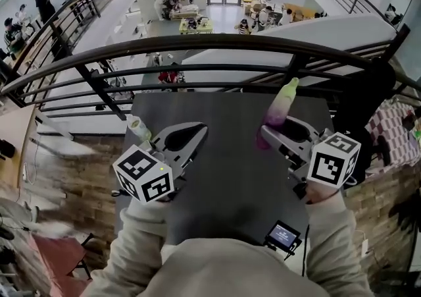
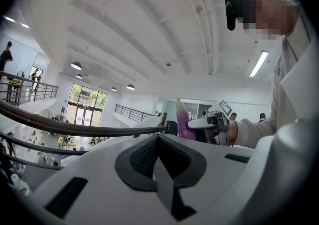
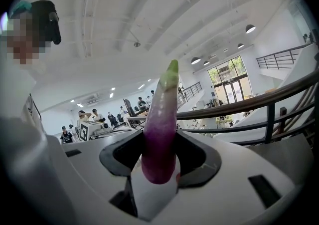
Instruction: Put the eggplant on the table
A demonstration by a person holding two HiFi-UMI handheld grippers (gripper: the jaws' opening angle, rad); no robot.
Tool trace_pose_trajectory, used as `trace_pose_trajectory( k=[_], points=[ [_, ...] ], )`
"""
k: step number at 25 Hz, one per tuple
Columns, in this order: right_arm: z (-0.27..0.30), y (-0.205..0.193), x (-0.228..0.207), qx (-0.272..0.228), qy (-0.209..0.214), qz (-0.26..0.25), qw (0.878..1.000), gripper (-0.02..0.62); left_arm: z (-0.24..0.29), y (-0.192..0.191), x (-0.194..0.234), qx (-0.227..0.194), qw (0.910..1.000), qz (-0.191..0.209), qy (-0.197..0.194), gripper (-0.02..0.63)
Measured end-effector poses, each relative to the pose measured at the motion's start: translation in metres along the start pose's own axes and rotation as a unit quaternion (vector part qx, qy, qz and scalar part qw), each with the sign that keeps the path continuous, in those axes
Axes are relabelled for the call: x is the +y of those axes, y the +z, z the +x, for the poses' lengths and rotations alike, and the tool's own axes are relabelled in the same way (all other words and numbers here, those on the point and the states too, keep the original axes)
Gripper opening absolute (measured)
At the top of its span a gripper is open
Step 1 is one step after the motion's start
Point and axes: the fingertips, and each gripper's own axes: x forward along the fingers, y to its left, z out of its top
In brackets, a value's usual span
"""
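A small pale green thing (image 1: 138,128) sits at the left edge of the desk (image 1: 230,177). It is too small to tell what it is. The desk top is flat, dark grey and dull.

Just beside that thing are the left tongs (image 1: 199,131), made of smooth white plastic. The two arms curve out and meet at the tips, with a drop-shaped hole between them. In the left gripper view, the tips of the left tongs (image 2: 158,138) have dark bumpy pads. They are closed together with nothing between them. At the back of these tongs is a white cube (image 1: 143,174) with black square marks.

A round black metal railing (image 1: 197,45) runs along past the far edge of the desk.

Toward the far right corner is the eggplant (image 1: 281,106). It is long, smooth and shiny. It is purple at the fat end, pale in the middle and green at the thin tip. It stands up and leans toward the far edge. The right tongs (image 1: 268,134) are squeezing its purple end, so it is not lying on the desk. The right gripper view shows the eggplant (image 3: 160,129) stuck tight between the dark pads of the right tongs (image 3: 159,165).

A little box with a lit screen (image 1: 283,235) sits at the near edge of the desk, on the right.
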Motion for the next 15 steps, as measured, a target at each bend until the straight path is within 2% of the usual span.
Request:
trace_pose_trajectory(
  k=[15],
  points=[
    [0.016, -0.058, -0.007, 0.049, 0.0, 0.03, 0.998, 0.215, 0.007, -0.06, 0.002, 0.033, 0.9977, -0.059, -0.001, 0.005]
  ],
)
